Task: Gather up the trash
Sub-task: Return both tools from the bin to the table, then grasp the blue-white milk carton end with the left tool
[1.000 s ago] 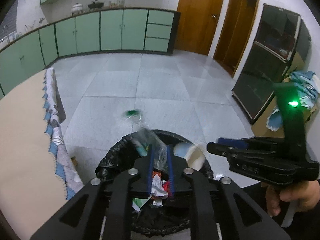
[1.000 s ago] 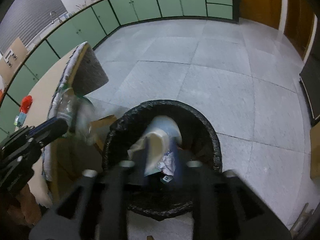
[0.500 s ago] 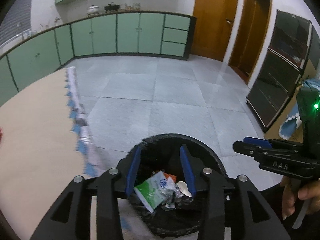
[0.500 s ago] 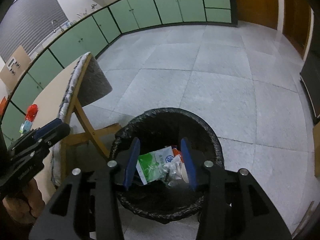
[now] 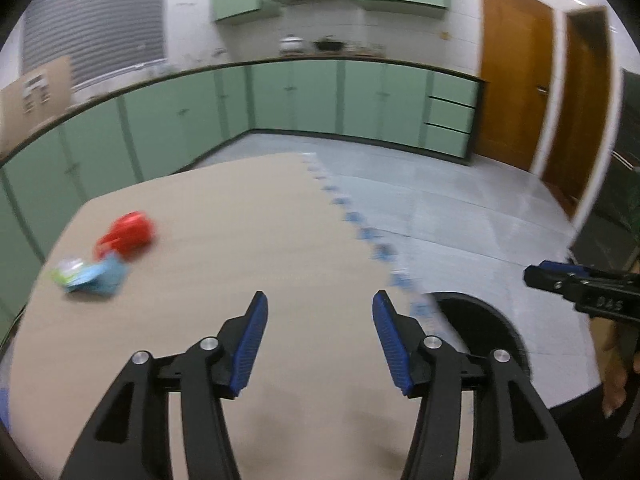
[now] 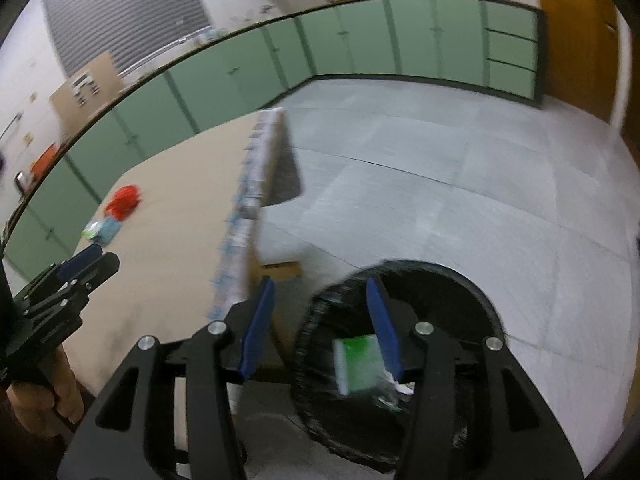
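The tabletop [image 5: 240,248] fills the centre and lower left of the left wrist view, while in the right wrist view it is pushed to the left half [image 6: 160,240]. The black-lined trash bin [image 6: 460,292] is seen from above at the lower right of the right wrist view, with a green-and-white packet [image 6: 358,364] and crumpled scraps lying inside; in the left wrist view only a slice of its rim [image 5: 480,312] shows at the lower right, and its contents are hidden. Two pieces of trash are left on the tabletop at the left of both views: a red wrapper [image 5: 128,234] and, just beside it, a blue-and-green wrapper [image 5: 92,276]. Both are blurred. The left gripper [image 5: 318,340] is held over bare tabletop with its fingers spread wide and nothing between them; the right gripper [image 6: 320,328] is held above the bin's edge, fingers likewise spread and empty. Half a second earlier both cameras were pointed down into the bin; the left one has since been swung over to the tabletop.
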`<state>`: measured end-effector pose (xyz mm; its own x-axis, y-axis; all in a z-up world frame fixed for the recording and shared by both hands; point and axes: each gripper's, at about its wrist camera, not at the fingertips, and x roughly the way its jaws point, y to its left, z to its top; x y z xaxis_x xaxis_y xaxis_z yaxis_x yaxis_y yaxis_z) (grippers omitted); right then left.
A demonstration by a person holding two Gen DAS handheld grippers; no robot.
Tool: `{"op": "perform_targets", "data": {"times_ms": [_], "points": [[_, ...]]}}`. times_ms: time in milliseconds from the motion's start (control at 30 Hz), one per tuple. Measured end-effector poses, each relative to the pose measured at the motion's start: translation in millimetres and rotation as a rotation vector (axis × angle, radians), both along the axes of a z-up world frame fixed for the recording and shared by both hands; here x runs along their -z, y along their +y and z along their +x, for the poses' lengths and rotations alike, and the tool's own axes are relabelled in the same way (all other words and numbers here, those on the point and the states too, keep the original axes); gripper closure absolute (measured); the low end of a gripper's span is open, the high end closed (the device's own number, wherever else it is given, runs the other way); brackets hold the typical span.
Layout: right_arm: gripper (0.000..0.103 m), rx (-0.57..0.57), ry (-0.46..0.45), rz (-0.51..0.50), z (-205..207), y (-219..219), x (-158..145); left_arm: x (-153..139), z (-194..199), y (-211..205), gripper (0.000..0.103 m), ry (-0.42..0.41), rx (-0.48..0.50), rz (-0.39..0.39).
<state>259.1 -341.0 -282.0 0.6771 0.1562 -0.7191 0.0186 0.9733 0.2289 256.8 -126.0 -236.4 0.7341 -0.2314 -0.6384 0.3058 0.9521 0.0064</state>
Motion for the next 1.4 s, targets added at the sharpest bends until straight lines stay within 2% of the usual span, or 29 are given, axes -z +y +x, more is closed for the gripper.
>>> {"op": "perform_targets", "data": {"times_ms": [100,300,500,867,1000,1200,1300,1400], "points": [[0.050,-0.078,-0.018,-0.011,17.8,39.7,-7.7,-2.3,4.2,38.0,0.049,-0.004,-0.074,-0.002],[0.050,-0.245,-0.052,-0.041,50.7,124.7,-22.0,-6.0,6.4,108.9,0.049,-0.028,-0.197,0.006],[0.050,-0.341,-0.076,-0.035,77.5,188.3,-30.0,-2.1,19.0,173.8,0.049,-0.042,-0.290,0.010],[0.049,-0.463,-0.048,-0.031,127.9,271.8,-7.4,-1.3,32.9,254.1,0.049,-0.080,-0.362,0.021],[0.048,-0.512,-0.032,-0.031,146.8,307.1,3.3,-0.4,34.2,291.2,0.049,-0.079,-0.419,-0.012],[0.047,-0.554,-0.015,0.002,176.9,347.5,16.4,5.2,37.2,310.0,0.049,-0.070,-0.436,-0.027],[0.041,-0.574,0.001,0.015,190.2,361.7,22.1,8.5,38.0,312.4,0.049,-0.062,-0.433,-0.031],[0.040,-0.578,0.015,0.027,201.9,370.2,27.9,9.1,37.7,313.5,0.049,-0.061,-0.430,-0.032]]}}
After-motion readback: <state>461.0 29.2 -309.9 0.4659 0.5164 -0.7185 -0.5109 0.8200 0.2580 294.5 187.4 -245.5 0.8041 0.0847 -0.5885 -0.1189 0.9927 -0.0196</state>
